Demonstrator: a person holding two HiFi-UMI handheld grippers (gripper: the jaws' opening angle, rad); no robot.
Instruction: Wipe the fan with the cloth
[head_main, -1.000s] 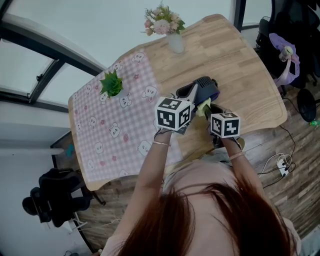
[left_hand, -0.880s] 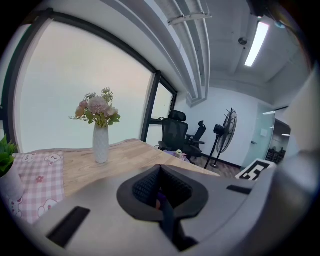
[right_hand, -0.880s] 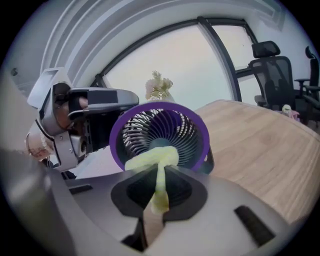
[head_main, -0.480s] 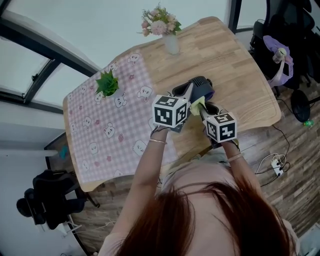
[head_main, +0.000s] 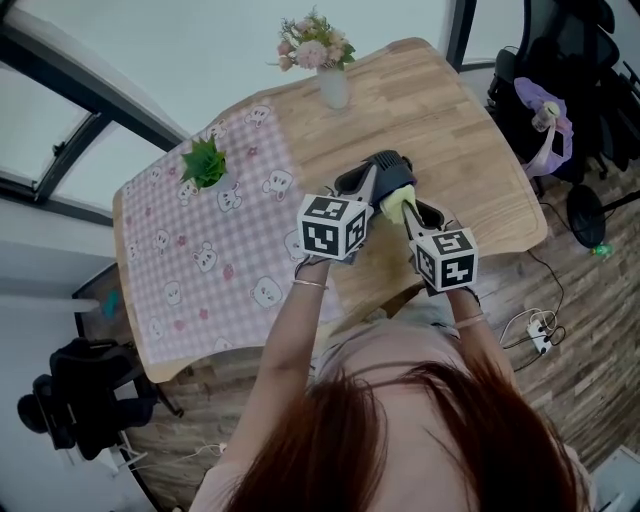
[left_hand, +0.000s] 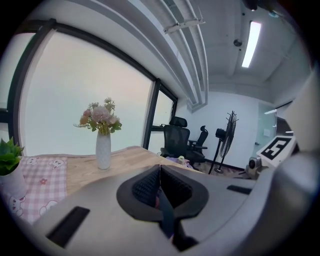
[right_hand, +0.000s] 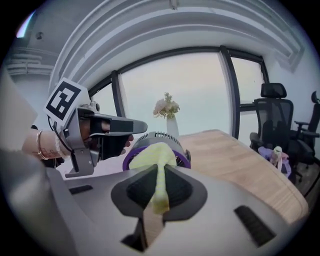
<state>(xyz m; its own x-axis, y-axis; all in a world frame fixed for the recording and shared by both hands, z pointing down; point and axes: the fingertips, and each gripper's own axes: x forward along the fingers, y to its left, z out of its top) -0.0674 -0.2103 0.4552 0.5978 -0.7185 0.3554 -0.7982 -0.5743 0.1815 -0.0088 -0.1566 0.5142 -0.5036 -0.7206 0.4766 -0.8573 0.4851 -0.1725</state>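
Wiping w/ right tool (right_hand: 159, 175) pinching yellow cloth (right_hand: 152, 152) against fan (right_hand: 165, 138); left tool (left_hand: 160, 172) clamps thin dark strip (left_hand: 165, 212), prob. fan's. Keep strokes light, fan braced.

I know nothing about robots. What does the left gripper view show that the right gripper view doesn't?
Only the left gripper view shows the thin dark strip caught in the shut jaws of the left gripper; what it is cannot be told. It also shows a potted plant and a standing fan on the floor.

Only the right gripper view shows the right gripper pinching the yellow cloth in front of the small purple fan.

Both show the vase of flowers, the wooden table and a black office chair.
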